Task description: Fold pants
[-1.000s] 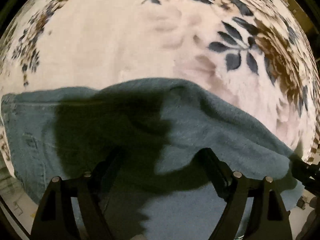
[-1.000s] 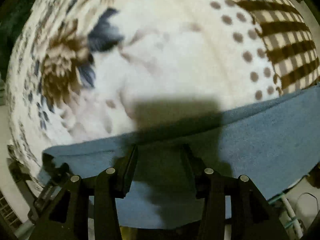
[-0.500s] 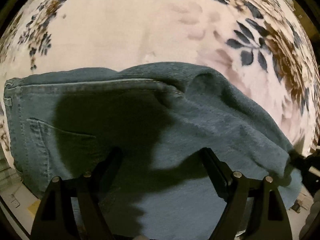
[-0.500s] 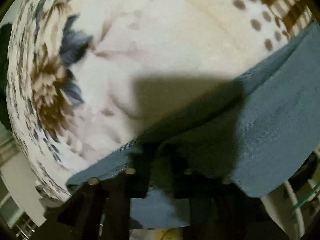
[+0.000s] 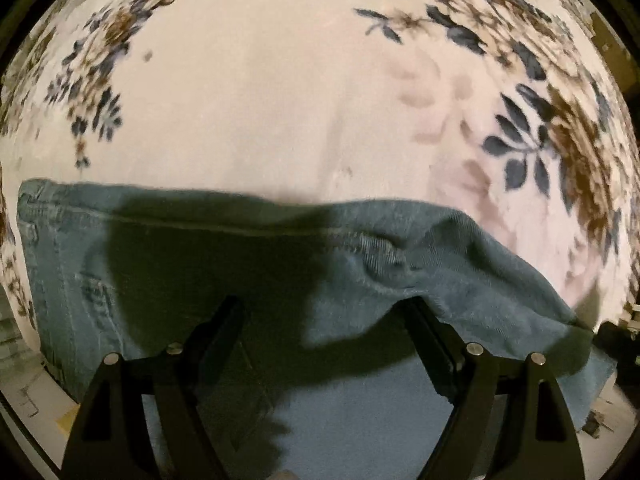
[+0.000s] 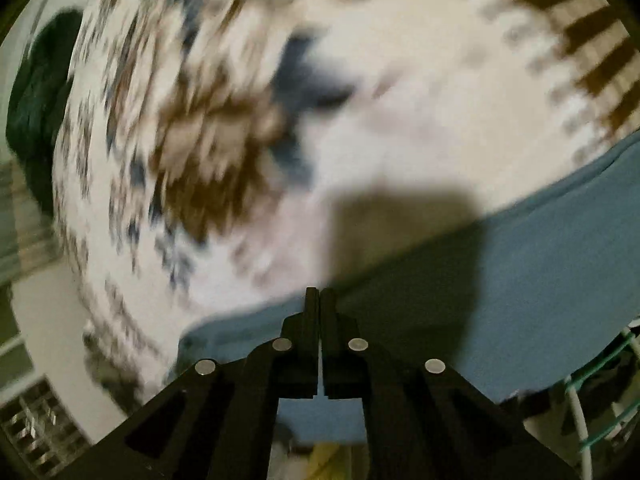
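Observation:
Blue-grey denim pants [image 5: 180, 264] lie across the lower part of the left wrist view on a floral blanket [image 5: 260, 100]; the waistband and a back pocket show at the left. My left gripper [image 5: 320, 312] is open, its fingers spread over the pants, with a raised fold of cloth over the right finger [image 5: 428, 332]. In the right wrist view the pants [image 6: 540, 304] run along the lower right. My right gripper [image 6: 318, 300] has its fingers pressed together at the cloth's edge; whether cloth is pinched between them I cannot tell.
The cream blanket [image 6: 420, 100] with blue and brown flowers and a striped border covers the surface. A dark green bundle [image 6: 36, 112] sits at the far left. Cables [image 6: 592, 412] and the floor [image 6: 52, 320] show beyond the blanket's edge.
My right gripper has closed from open to fingers together and swung, blurring its view. In the left wrist view the pants have slid lower in frame; the left gripper stays open.

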The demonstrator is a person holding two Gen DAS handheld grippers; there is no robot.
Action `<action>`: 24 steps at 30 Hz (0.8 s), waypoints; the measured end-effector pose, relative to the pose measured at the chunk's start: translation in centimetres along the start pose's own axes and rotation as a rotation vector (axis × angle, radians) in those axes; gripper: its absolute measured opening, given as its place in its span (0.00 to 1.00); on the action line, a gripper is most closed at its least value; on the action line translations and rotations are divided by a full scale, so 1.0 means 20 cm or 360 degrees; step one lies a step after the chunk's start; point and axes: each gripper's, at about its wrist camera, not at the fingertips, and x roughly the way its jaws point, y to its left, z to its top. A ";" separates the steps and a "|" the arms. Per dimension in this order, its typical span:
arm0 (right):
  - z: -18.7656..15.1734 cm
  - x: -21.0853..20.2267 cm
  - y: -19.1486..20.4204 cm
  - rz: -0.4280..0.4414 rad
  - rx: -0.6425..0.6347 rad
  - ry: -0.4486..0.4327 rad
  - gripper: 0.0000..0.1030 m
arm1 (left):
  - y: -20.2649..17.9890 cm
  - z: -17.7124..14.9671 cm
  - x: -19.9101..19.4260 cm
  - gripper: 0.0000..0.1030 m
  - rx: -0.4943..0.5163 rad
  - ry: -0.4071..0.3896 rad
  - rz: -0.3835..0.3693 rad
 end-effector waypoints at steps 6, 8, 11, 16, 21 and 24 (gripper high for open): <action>-0.08 0.26 0.00 0.0180 0.0187 0.0134 0.43 | 0.07 0.09 0.09 0.83 0.0012 0.0000 0.0063; -0.09 0.32 -0.01 0.0132 0.0245 0.0112 0.43 | 0.08 0.09 0.10 0.83 0.0033 -0.0019 0.0068; -0.11 0.32 -0.05 0.0045 0.0334 0.0026 0.07 | 0.14 0.08 0.07 0.83 0.0037 -0.0036 0.0044; -0.16 0.22 -0.04 0.0034 0.0303 -0.0080 0.03 | 0.25 0.09 0.04 0.83 0.0035 -0.0038 0.0042; -0.12 0.20 0.02 0.0053 0.0326 -0.0120 0.02 | 0.27 0.21 0.01 0.83 0.0046 -0.0106 0.0054; -0.07 0.24 0.01 0.0046 0.0336 -0.0075 0.03 | 0.32 0.24 0.00 0.83 0.0049 -0.0093 0.0051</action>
